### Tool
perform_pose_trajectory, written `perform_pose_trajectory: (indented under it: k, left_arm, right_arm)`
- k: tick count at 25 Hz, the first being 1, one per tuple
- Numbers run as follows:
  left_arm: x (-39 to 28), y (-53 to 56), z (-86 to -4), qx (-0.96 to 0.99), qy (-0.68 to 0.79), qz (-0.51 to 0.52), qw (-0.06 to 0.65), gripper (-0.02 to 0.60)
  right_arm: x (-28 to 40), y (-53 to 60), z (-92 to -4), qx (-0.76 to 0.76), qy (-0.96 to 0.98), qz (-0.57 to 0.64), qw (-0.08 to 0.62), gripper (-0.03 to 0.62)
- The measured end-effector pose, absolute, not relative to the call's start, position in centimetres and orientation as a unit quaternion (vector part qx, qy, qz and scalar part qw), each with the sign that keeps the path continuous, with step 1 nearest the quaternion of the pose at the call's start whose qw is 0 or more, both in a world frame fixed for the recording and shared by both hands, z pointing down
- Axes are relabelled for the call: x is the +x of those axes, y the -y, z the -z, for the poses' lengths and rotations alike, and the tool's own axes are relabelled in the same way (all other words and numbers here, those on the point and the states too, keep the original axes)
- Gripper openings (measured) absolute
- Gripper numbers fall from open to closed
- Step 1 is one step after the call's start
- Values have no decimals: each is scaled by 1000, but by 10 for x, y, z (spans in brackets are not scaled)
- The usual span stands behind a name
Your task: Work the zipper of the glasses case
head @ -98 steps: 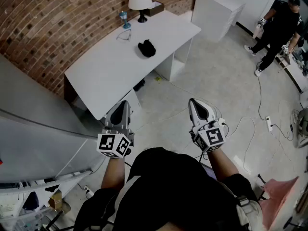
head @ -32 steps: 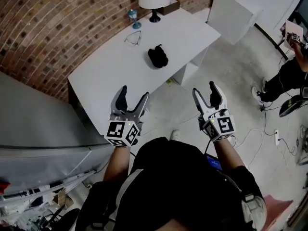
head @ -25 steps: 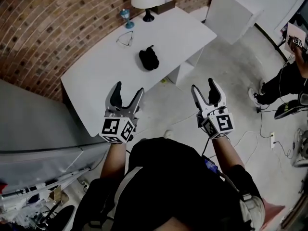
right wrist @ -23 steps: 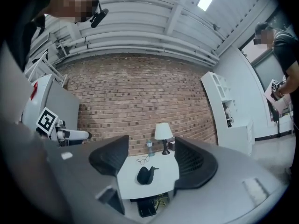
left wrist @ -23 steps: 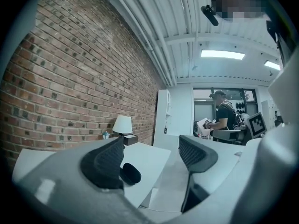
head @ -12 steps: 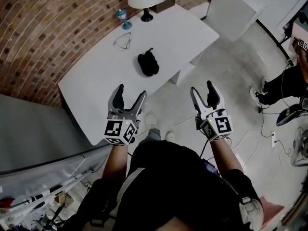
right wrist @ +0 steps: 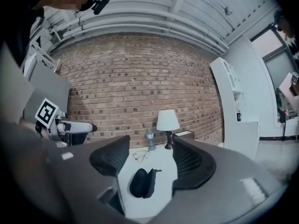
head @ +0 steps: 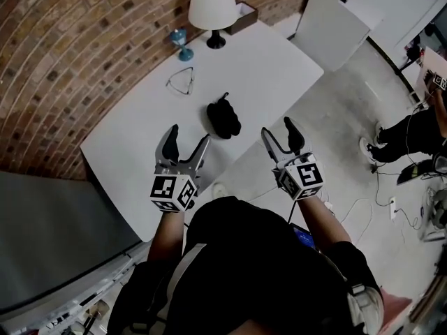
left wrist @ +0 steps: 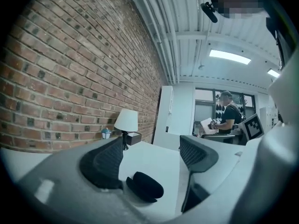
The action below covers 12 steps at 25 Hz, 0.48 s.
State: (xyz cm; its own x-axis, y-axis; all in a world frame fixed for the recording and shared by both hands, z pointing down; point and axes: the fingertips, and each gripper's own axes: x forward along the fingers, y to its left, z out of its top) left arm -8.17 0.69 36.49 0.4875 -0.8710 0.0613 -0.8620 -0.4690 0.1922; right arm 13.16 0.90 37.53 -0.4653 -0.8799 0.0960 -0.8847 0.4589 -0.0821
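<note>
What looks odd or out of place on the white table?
Nothing spilled or damaged. The black oval glasses case seems partly open, and the thin-framed glasses lie apart from it on the white table.

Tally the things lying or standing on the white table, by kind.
Lamp: 1
Dark box: 1
Small blue ornament: 1
Glasses: 1
Black glasses case: 1
Total: 5
</note>
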Motion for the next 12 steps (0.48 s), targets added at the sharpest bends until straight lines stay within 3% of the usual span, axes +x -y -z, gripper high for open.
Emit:
perform_pose_trajectory:
  k: [12]
  left_arm:
    - [-146, 52, -395, 854, 506, 4, 119, 385]
  right_arm:
    - [53, 61, -454, 488, 860, -111, 105, 281]
